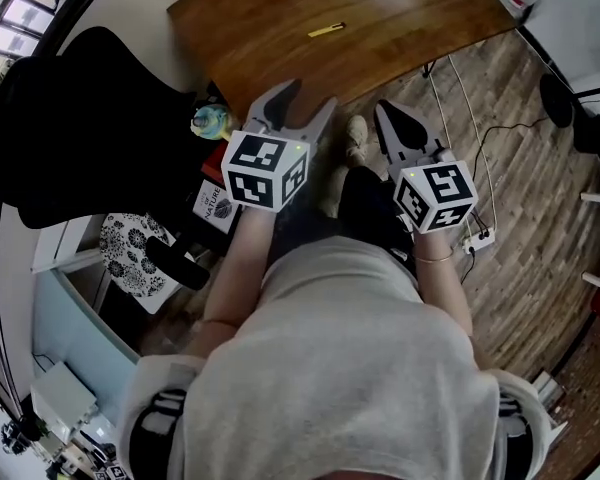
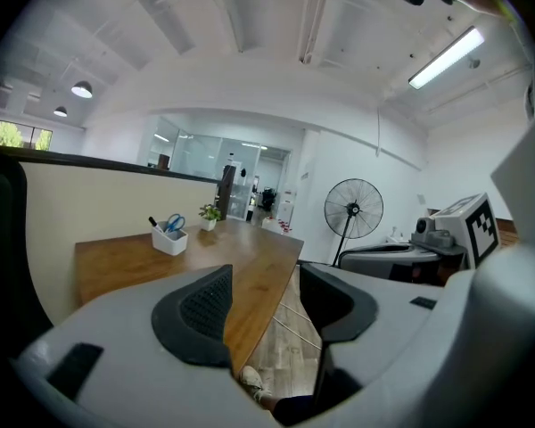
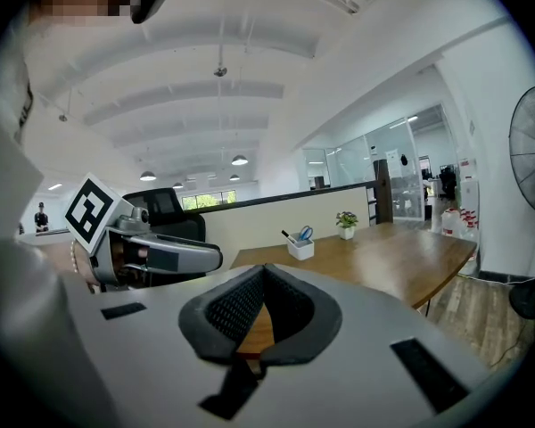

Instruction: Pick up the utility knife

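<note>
Pale grey shirt [image 1: 350,358] nearest; left gripper [image 1: 298,101] gapes wide, right gripper [image 1: 391,116] pinched empty — slim yellow utility knife [image 1: 327,30] lies crosswise ahead, nearer the left.

An open-plan office in working hours: a long wooden table [image 1: 360,28] stands against a low cream partition [image 2: 89,199], with a black office chair [image 1: 80,128] at its near left. At the table's far end sit a white pen holder [image 2: 169,239] with blue-handled scissors [image 2: 176,223] and a small potted plant [image 2: 211,214]. Beyond are glass-walled rooms [image 2: 196,163]. A pedestal fan [image 2: 353,210] stands to the right, and a strip light [image 2: 444,58] and round ceiling lamps [image 3: 239,160] hang overhead. A power strip [image 1: 477,240] lies on the wood-look floor [image 1: 520,168].
</note>
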Tool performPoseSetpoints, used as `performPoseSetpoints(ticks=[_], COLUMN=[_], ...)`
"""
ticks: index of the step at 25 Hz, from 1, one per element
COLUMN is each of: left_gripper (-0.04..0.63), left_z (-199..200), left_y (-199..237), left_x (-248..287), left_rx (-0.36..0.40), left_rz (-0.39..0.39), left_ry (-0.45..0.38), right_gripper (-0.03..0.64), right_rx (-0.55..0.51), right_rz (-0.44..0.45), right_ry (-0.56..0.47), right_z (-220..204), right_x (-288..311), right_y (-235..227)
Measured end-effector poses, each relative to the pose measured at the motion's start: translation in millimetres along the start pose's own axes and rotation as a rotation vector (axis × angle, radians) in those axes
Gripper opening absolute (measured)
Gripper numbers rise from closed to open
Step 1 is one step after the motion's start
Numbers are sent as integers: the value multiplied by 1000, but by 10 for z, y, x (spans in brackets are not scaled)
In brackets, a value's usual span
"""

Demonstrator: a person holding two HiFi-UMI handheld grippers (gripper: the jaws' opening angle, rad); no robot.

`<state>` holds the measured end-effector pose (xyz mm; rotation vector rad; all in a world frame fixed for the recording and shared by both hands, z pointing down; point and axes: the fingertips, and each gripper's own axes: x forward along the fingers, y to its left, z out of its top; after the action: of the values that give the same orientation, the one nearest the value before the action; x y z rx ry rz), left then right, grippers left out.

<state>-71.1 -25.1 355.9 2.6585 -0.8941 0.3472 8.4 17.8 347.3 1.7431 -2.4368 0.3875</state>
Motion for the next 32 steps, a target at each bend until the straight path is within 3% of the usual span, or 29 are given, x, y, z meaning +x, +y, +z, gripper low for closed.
performPoseSetpoints(ticks=[15,32], left_gripper=[236,236], left_z=[308,1062], left_y=[448,1043], left_x=[806,1888], left_rx=[4,-13], left_rz=[50,168], left_ry=[24,-46], right_gripper=[11,11], right_rx=[0,-61], right_rz=[100,246], right_ry=[1,-23], right_z=[265,850], right_x=[865,1890], right_y=[-601,-1490])
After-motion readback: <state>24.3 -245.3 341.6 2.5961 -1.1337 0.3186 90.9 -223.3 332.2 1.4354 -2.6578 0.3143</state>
